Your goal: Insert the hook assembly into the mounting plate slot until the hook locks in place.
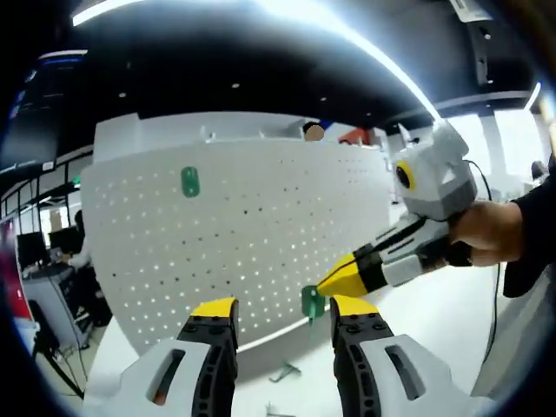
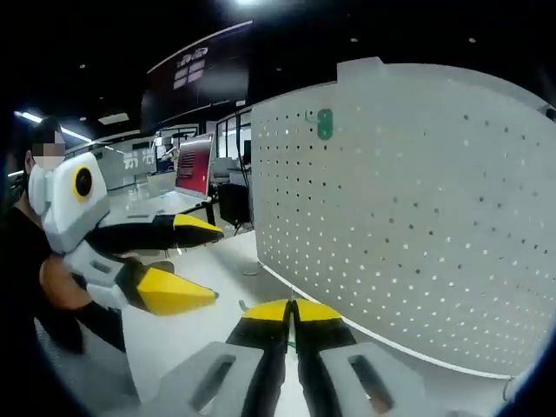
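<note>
My left gripper (image 1: 281,311) has its jaws wide apart, holding nothing. At one o'clock, my right gripper (image 1: 347,280), jaws pressed together, touches a green hook (image 1: 312,301) on the white pegboard (image 1: 243,226).

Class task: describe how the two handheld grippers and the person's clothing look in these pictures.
Both tools share a design. The right gripper and the left gripper have light grey bodies, black finger sections and yellow wedge tips. A dark cable trails behind the right one. The sleeve is black.
</note>
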A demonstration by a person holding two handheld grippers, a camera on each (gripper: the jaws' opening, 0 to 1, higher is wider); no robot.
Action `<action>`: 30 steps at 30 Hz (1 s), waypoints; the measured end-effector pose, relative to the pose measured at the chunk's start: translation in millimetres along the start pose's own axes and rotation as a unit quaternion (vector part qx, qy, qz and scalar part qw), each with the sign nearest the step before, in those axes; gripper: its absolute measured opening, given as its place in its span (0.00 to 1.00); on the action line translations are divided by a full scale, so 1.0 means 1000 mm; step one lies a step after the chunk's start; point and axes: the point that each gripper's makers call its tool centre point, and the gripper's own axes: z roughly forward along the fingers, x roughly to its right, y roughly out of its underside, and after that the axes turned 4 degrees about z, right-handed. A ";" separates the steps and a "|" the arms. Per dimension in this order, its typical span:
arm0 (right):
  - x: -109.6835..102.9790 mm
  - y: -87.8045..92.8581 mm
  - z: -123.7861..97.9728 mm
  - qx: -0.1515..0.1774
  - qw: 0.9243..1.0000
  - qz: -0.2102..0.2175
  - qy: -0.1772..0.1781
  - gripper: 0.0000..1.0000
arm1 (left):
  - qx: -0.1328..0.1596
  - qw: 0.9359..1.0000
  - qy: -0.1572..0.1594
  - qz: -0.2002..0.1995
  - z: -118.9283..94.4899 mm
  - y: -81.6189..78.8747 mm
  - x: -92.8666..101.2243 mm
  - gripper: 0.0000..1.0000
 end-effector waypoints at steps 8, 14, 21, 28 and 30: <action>-0.019 -0.018 -0.011 0.023 0.999 0.031 -0.025 0.00 | 0.004 1.000 0.014 0.024 -0.001 -0.003 0.010 0.32; -0.031 -0.022 -0.012 0.027 0.998 0.044 -0.041 0.00 | 0.011 0.999 0.022 0.029 -0.002 -0.005 0.011 0.20; -0.041 -0.025 -0.011 0.027 0.997 0.043 -0.054 0.00 | 0.017 0.999 0.023 0.024 -0.003 -0.008 0.009 0.15; -0.046 -0.029 -0.010 0.030 0.997 0.041 -0.061 0.00 | 0.020 0.999 0.036 0.031 -0.002 -0.009 0.014 0.06; -0.047 -0.028 -0.010 0.028 0.997 0.042 -0.063 0.00 | 0.021 0.999 0.037 0.032 -0.002 -0.009 0.015 0.05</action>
